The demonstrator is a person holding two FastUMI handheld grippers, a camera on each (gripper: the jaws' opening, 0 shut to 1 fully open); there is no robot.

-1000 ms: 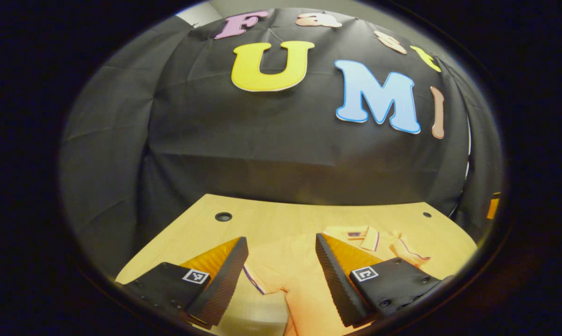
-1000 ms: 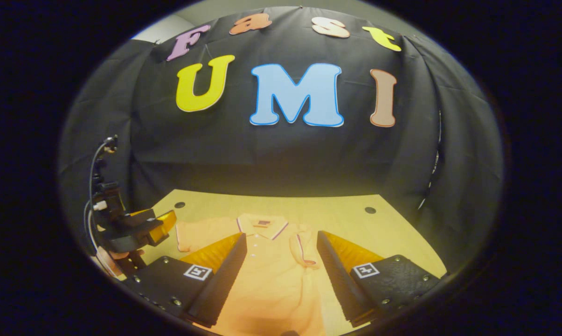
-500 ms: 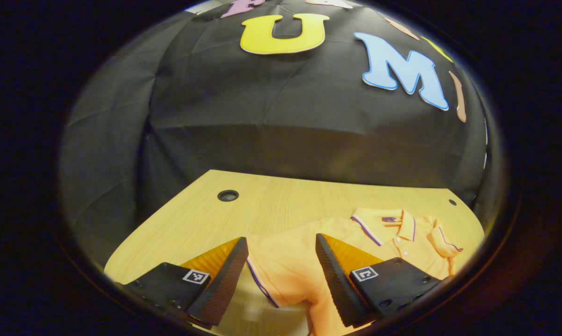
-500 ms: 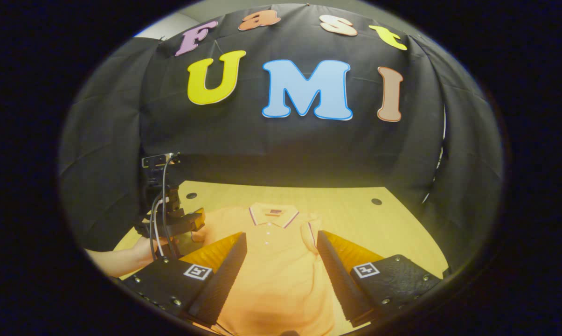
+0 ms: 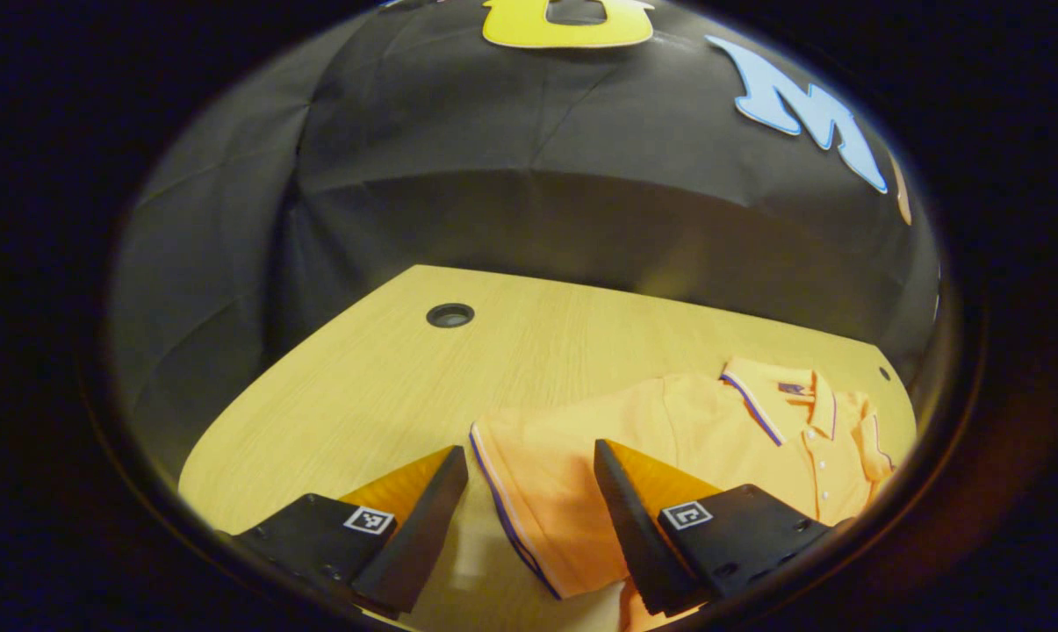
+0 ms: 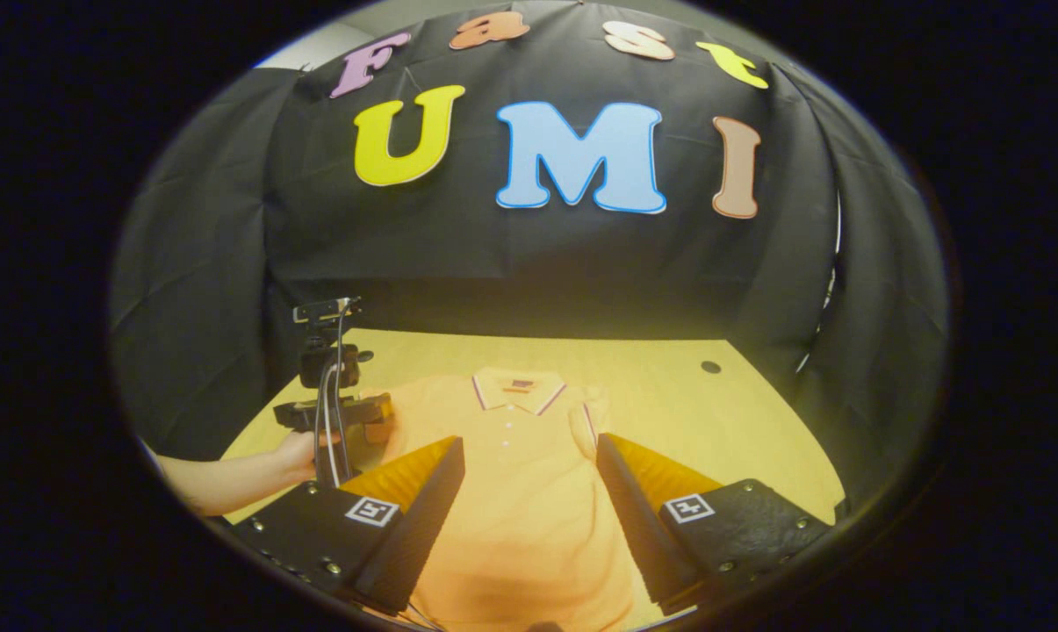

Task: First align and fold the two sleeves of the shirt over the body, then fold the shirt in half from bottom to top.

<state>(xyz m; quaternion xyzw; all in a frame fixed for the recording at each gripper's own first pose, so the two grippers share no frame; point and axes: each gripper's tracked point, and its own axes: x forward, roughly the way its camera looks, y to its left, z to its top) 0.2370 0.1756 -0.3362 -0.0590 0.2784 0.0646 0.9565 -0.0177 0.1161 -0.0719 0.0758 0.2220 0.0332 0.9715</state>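
In the left gripper view, the left gripper (image 5: 529, 509) is hanging low over the table with its two fingers spread wide apart, nothing pinched between them. The striped cuff edge of the shirt's left sleeve (image 5: 537, 491) is lying flat in the gap between the fingers, closer to the right-hand finger, which is overlapping the sleeve cloth in the picture; whether it is touching the cloth cannot be told. Beyond and to the right of this gripper, the orange shirt (image 5: 722, 430) is spreading across the wooden table (image 5: 362, 395), with its collar (image 5: 774, 395) and button placket lying far to the right. Ahead and to the left, a round hole (image 5: 450, 314) is sitting in the tabletop, well apart from the shirt.

In the right gripper view, the right gripper (image 6: 529, 509) is also hovering with its fingers held wide apart and holding nothing. The shirt's body (image 6: 520, 491) is lying between and beyond the fingers, the collar (image 6: 518, 391) pointing away from the gripper. Just ahead of the right-hand finger, the right sleeve (image 6: 592, 417) is lying folded in over the body. Off to the left, a hand (image 6: 296, 452) is holding the other gripper (image 6: 340, 408) at the outer edge of the spread left sleeve. A small hole (image 6: 710, 367) is showing in the table far ahead on the right.
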